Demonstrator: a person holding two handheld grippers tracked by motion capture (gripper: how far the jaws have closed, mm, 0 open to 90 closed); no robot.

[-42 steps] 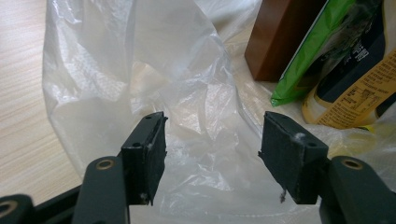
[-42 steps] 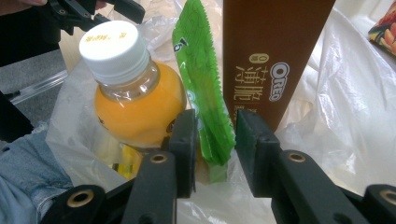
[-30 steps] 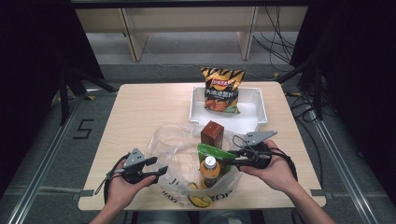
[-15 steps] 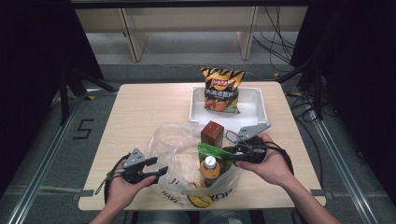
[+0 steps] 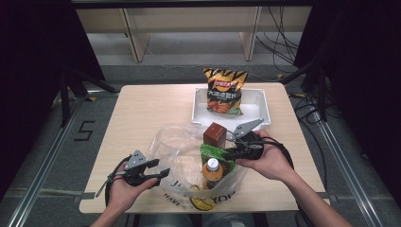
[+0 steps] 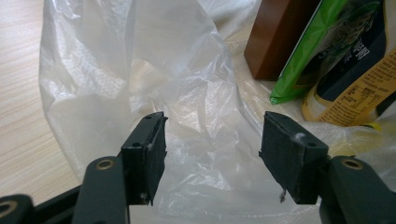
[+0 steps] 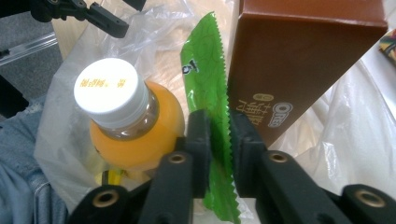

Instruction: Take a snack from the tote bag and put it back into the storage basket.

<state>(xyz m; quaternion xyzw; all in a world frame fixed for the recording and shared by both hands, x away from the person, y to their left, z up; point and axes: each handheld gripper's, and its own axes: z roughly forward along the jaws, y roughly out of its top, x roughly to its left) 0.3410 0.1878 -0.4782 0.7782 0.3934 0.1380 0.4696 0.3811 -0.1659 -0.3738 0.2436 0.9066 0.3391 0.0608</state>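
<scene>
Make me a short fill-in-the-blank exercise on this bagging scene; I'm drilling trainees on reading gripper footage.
1. The right gripper pinches the sealed edge of a ____ packet.
2. The orange drink bottle has a ____ cap.
3. The chips bag leans in the white ____ at the table's far side.
4. The left gripper, jaws apart, faces the clear plastic ____, with a brown box beyond.

Missing words: green; white; tray; bag

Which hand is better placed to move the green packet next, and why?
The right: its tongs have just been closing and now pinch the green packet. The left tongs stand open at the plastic bag.
</scene>
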